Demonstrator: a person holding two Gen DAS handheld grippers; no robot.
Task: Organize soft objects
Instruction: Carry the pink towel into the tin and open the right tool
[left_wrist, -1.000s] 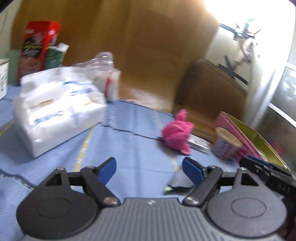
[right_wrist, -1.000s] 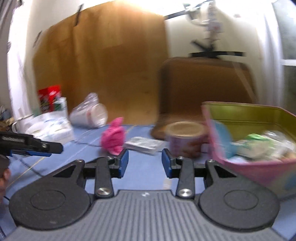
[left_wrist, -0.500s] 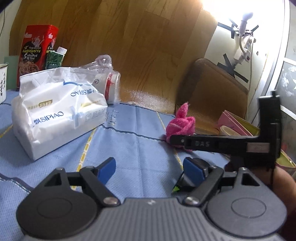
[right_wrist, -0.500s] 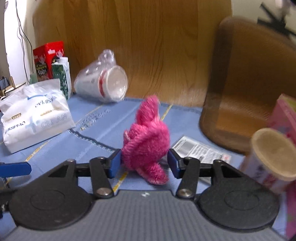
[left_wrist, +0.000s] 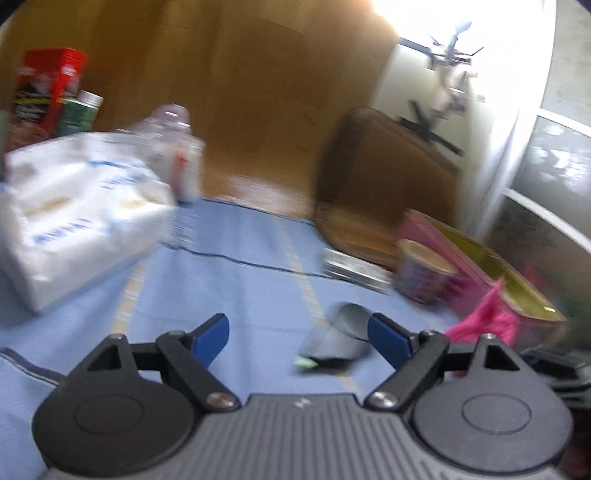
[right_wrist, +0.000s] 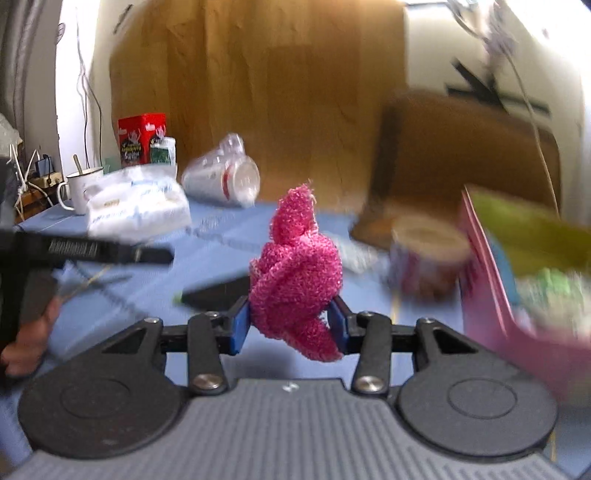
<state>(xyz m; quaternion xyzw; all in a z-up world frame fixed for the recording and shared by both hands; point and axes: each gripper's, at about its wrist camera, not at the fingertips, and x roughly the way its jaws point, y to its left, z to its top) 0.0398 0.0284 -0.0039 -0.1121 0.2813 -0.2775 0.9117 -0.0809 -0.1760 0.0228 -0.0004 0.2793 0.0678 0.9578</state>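
A pink fluffy knotted cloth (right_wrist: 295, 273) hangs above the blue table cover, and my right gripper (right_wrist: 291, 325) is shut on its lower part, both blue pads pressing into it. In the left wrist view the same pink cloth (left_wrist: 484, 321) shows at the right, just in front of the pink and green tin box (left_wrist: 480, 258). My left gripper (left_wrist: 299, 332) stands open over the cover with nothing between its fingers. A dark flat packet (left_wrist: 332, 343) with a green tip lies just beyond its right finger. The left gripper (right_wrist: 92, 251) also appears at the left of the right wrist view, held by a hand.
A white tissue pack (left_wrist: 74, 221) lies at the left, with a bagged stack of cups (right_wrist: 225, 181), a red box (right_wrist: 140, 136) and a white mug (right_wrist: 81, 188) behind. A paper cup (right_wrist: 428, 258) stands beside the tin box (right_wrist: 491, 295). A brown chair back stands behind.
The right gripper came up to the pink cloth on the table, took hold of it, lifted it and carried it right toward the tin box. The left gripper stayed open and barely moved.
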